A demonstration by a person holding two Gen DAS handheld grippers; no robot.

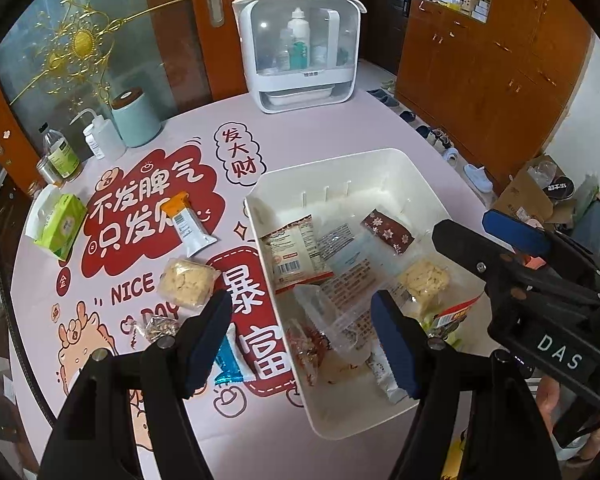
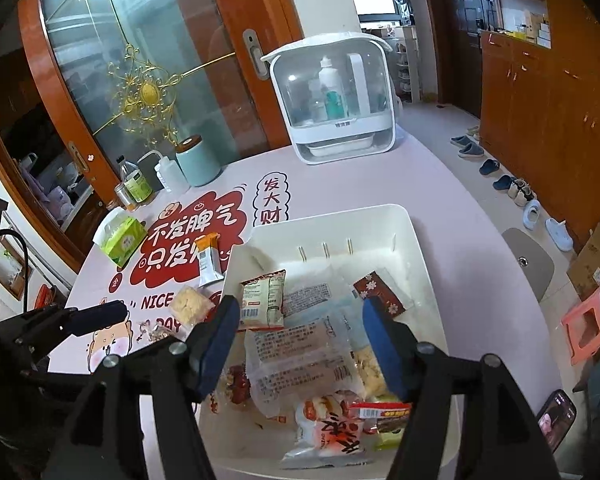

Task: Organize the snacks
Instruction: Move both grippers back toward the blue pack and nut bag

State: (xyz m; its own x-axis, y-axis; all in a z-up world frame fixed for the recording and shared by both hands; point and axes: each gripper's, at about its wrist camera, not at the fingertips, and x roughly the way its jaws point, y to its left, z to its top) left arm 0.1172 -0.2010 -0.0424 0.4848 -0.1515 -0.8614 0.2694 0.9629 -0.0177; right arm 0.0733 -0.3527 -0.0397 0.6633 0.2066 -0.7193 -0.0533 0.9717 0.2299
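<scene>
Your left claw [image 1: 302, 344] is spread wide, holding nothing, hovering over the left rim of the white rectangular plastic bin [image 1: 352, 160]. Your right claw [image 2: 298, 350] is also wide open and empty, above the bin's [image 2: 420, 240] middle. Inside the bin: white-and-red barcode snack packet [image 2: 262, 300], clear long wrapped bar with printed text [image 2: 300, 360], dark red flower-print packet [image 2: 380, 294], pale yellow crumbly cake in clear wrap [image 1: 422, 280], red-and-white bag at 6 o'clock [image 2: 332, 428].

Still out on the pink printed desk [image 1: 340, 128], at 9 o'clock of the bin: orange-and-white bar wrapper [image 1: 186, 224], second pale yellow cake in clear wrap [image 1: 186, 280], small clear nut-mix pack [image 1: 158, 326], blue wrapper [image 1: 230, 368] just beside the left finger. Green tissue pack [image 1: 62, 226] sits farther out at 9 o'clock.
</scene>
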